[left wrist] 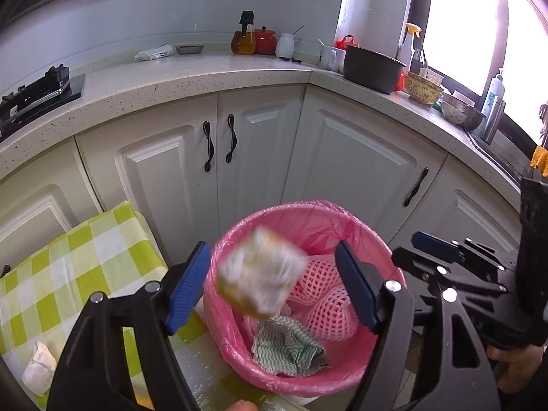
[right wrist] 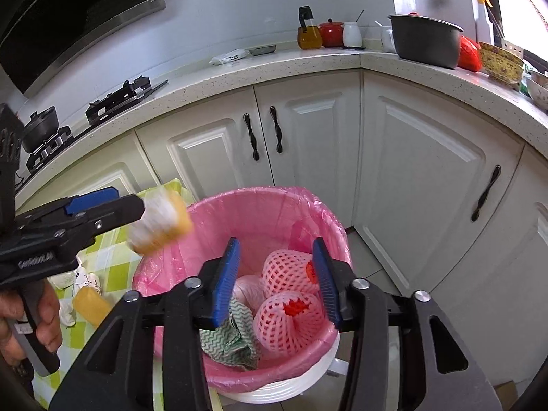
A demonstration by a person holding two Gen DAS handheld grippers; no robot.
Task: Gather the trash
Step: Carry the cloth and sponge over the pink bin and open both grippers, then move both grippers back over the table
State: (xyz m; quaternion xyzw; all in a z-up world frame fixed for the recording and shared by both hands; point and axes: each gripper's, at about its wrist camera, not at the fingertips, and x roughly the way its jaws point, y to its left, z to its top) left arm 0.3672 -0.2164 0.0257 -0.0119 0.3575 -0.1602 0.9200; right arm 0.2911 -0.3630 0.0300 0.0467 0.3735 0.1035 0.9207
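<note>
A bin with a pink liner [left wrist: 346,219] [right wrist: 219,219] stands on the floor by the cabinets. It holds pink foam fruit nets [left wrist: 328,304] [right wrist: 287,270] and a green wavy cloth [left wrist: 287,349] [right wrist: 229,342]. My left gripper [left wrist: 274,291] is open above the bin's left side; it also shows in the right wrist view [right wrist: 137,205]. A blurred yellow and white packet [left wrist: 260,274] [right wrist: 161,222] is in the air between its fingers, touching neither pad. My right gripper [right wrist: 275,281] is open and empty over the bin; it also shows in the left wrist view [left wrist: 424,243].
A table with a green checked cloth [left wrist: 85,257] [right wrist: 113,263] stands left of the bin, with a white wrapper [left wrist: 39,373], crumpled paper [right wrist: 84,279] and a yellow block [right wrist: 90,304]. White cabinets and a cluttered worktop [left wrist: 205,72] lie behind.
</note>
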